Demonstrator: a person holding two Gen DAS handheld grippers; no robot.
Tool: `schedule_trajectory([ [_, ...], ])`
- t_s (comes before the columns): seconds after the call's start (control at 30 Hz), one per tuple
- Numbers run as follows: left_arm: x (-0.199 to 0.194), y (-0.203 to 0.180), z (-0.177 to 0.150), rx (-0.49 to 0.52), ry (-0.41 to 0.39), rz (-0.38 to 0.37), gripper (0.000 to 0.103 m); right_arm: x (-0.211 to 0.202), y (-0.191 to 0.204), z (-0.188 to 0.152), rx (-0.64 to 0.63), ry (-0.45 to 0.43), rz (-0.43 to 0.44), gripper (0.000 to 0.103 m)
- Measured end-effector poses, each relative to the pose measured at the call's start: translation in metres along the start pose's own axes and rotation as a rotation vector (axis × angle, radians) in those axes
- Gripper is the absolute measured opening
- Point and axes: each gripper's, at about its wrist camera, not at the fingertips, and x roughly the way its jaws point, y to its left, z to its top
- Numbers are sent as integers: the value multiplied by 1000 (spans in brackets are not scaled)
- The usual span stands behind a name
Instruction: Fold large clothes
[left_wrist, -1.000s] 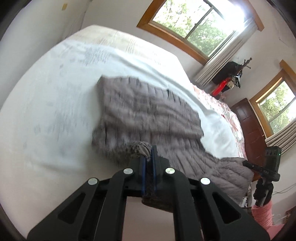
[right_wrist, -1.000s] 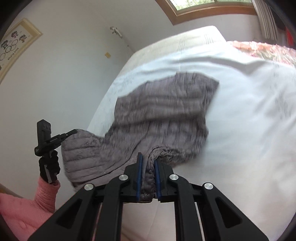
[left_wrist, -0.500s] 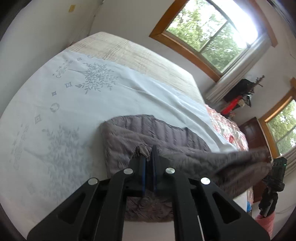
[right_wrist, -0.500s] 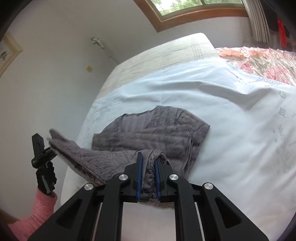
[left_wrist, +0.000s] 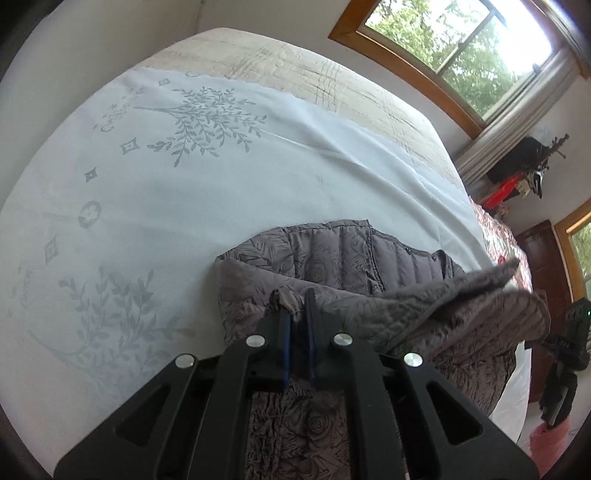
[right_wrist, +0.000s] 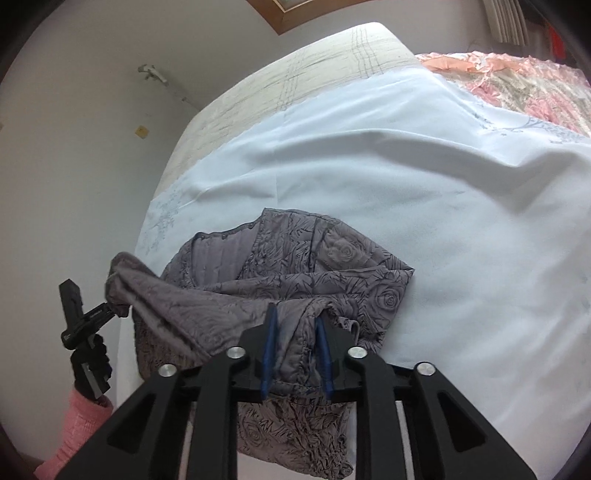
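Two layers of the grey quilted jacket (left_wrist: 332, 266) are lying one over the other on the white embroidered sheet (left_wrist: 184, 184), the rose-stitched fabric doubled over near the closest edge of the bed. A loose flap of the jacket is hanging in the air between my two tongs, with the grey lining showing underneath.

I am pinching a bunched corner of the jacket in my left gripper (left_wrist: 297, 321), its blue pads drawn almost together on the cloth. My right gripper (right_wrist: 295, 332) is spreading its jaws at this moment; a fold of the jacket (right_wrist: 314, 280) is sitting loosely between the blue pads (right_wrist: 267, 343), which are standing apart from one another.

Beyond the sheet (right_wrist: 406, 166), the beige mattress cover (left_wrist: 295, 74) is showing at the far end of the bed, and a pink flowered quilt (right_wrist: 517, 81) is lying at the far right. A wood-framed window (left_wrist: 461, 48) is letting in daylight behind the bed. In the right view, a pink sleeve (right_wrist: 79, 432) is showing at lower left below my other tong.
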Motion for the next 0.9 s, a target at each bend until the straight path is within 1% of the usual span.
schedule_trajectory([
  [0.07,-3,2,1,-3,7,-21,8,-5,-1,0,9,1,16,30],
  [0.13,-9,8,0,-29,10,-64,13,-10,-3,-1,21,-2,50,38],
  [0.17,-12,11,-1,-41,8,-83,14,-13,-4,-2,28,-11,61,56],
  [0.2,-16,14,-2,-53,8,-105,17,-20,-5,-4,31,-48,25,88],
  [0.23,-18,17,-4,-63,8,-116,19,-27,-5,-5,25,-82,1,94],
  [0.27,-20,20,-6,-73,9,-123,20,-32,-5,-6,10,-99,-1,93],
  [0.3,-22,24,-8,-82,9,-124,22,-35,-5,-6,1,-96,8,91],
  [0.33,-24,26,-11,-87,4,-120,27,-35,-5,-8,2,-87,2,91],
  [0.37,-27,29,-13,-95,-8,-101,34,-33,-4,-10,-4,-77,-15,90],
  [0.4,-32,33,-15,-107,-35,-79,48,-29,-3,-12,-23,-62,-37,88],
  [0.43,-36,36,-16,-115,-58,-69,50,-24,-1,-14,-39,-48,-59,88],
  [0.47,-38,37,-18,-115,-70,-58,50,-16,0,-17,-52,-30,-88,88],
  [0.5,-37,38,-20,-110,-63,-42,50,-12,-1,-18,-55,-18,-97,88],
  [0.6,-23,33,-27,-69,-12,0,50,17,-2,-23,-45,36,-104,87],
  [0.67,-10,25,-35,-20,23,50,50,33,-2,-24,-48,57,-128,86],
  [0.73,1,20,-42,11,53,68,51,47,-2,-26,-43,76,-128,84],
  [0.77,7,17,-44,22,66,72,51,53,-3,-26,-37,83,-126,80],
  [0.83,14,11,-48,43,82,82,50,63,-3,-25,-25,95,-111,69],
  [0.87,17,7,-49,55,82,94,49,66,-3,-25,-23,94,-103,61],
  [0.9,18,5,-50,63,79,102,42,65,-1,-25,-27,87,-109,54],
])
